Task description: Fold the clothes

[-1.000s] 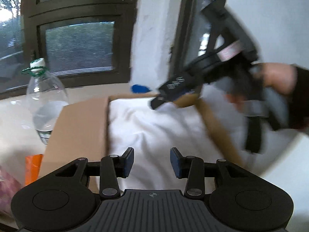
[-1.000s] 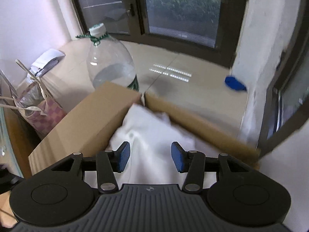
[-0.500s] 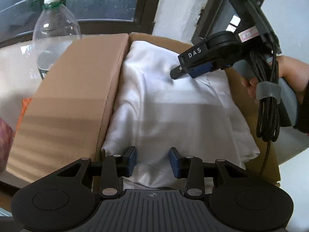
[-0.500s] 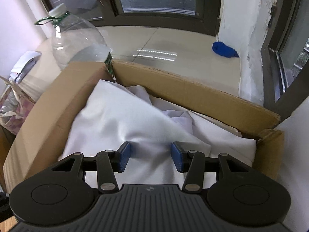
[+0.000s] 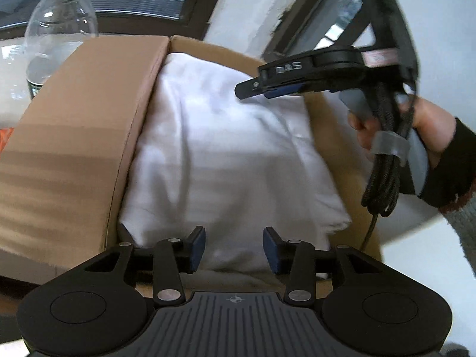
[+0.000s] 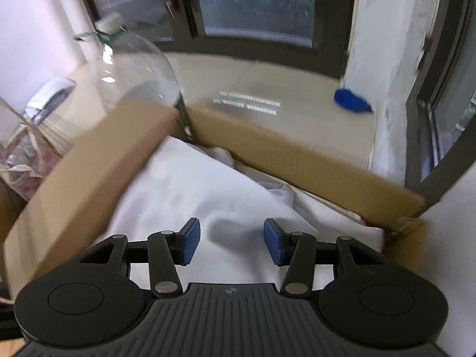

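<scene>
Hand-held gripper (image 6: 232,242) above white cloth (image 6: 190,196)

Box top (image 5: 89,113) open, flaps (image 6: 297,160) — bottle (image 5: 56,38) flanking

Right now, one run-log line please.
left gripper: open | right gripper: open | white cloth: in box, ungrasped

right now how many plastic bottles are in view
1. The clear plastic bottle stands outside the cardboard box, behind its left flap. Others may be hidden behind the box.
</scene>
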Demonstrator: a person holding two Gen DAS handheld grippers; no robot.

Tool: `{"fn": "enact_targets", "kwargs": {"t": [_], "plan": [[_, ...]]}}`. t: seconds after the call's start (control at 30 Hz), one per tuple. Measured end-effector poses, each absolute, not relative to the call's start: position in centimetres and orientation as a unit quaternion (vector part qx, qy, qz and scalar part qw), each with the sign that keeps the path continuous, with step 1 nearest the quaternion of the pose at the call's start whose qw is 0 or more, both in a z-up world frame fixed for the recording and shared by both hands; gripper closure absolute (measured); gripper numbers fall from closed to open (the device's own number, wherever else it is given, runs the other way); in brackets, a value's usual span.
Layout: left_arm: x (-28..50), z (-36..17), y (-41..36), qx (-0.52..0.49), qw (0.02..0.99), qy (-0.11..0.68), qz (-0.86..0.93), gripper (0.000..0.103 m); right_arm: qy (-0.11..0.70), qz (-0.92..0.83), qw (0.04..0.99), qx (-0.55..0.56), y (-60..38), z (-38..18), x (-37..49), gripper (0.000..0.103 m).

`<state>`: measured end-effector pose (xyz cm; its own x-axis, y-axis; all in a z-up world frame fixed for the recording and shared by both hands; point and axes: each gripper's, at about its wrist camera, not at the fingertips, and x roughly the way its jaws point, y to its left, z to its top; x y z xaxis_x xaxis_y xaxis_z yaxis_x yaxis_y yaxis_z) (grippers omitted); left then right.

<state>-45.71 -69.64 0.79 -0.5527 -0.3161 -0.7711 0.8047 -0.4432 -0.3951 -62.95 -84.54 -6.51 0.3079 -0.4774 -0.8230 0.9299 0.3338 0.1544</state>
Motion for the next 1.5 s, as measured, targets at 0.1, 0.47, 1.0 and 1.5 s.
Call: {"fn": "enact_targets", "kwargs": {"t": [0.1, 0.47, 1.0, 1.5], "plan": [[-44.8, 1.8, -68.7, 0.305, 0.357, 0.37, -0.802, 0.056, 0.34, -0.463, 0.755, 0.316, -81.5, -4.4, -62.9, 0.049], [-43.6, 4.2, -66.5, 0.272, 0.377, 0.311, -0.829, 0.028, 0.366, -0.435, 0.76, 0.316, -71.0, -3.9, -60.7, 0.044], [-42.4, 6.6, -57.9, 0.232, 0.435, 0.27, -0.827, 0.0, 0.3, -0.535, 0.734, 0.29, -61.6, -0.8, -61.8, 0.003], [-41.5, 8.5, -48.6, 0.253, 0.515, 0.284, -0.768, 0.0, 0.26, -0.563, 0.73, 0.289, -50.6, 2.7, -64.9, 0.001]]}}
